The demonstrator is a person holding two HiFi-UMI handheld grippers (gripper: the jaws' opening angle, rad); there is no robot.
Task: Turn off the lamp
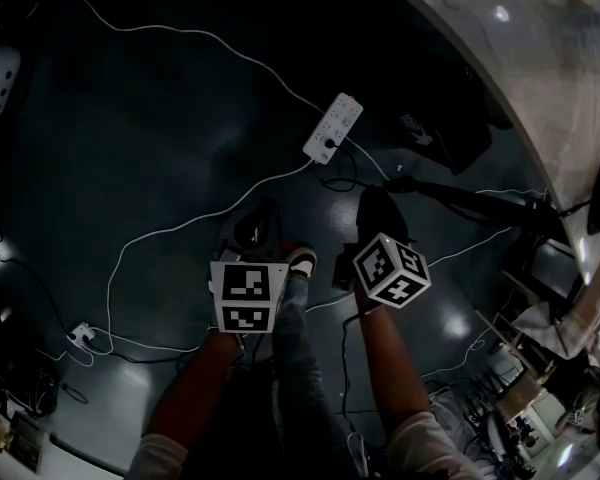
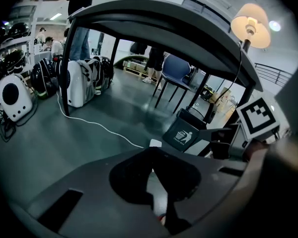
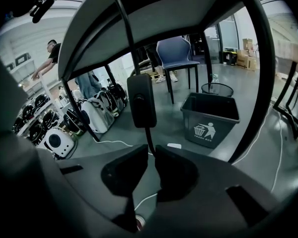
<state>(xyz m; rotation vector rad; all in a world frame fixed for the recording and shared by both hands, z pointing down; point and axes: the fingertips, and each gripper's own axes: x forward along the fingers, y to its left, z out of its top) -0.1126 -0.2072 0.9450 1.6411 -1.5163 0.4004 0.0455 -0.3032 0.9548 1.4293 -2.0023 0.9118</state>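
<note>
Evidently the right gripper [image 3: 151,155] pinches the cord [image 3: 149,138] just below the inline switch [image 3: 141,100], probably to steady it for pressing. Left of the switch, the left gripper [image 2: 154,170] is pressed together and empty. Well above the switch, the lamp [image 2: 250,20] is lit.

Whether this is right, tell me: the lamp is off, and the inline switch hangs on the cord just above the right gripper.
Not quite: the lamp is on, its shade glowing in the left gripper view. The inline switch does hang on the cord just above the right gripper.
</note>
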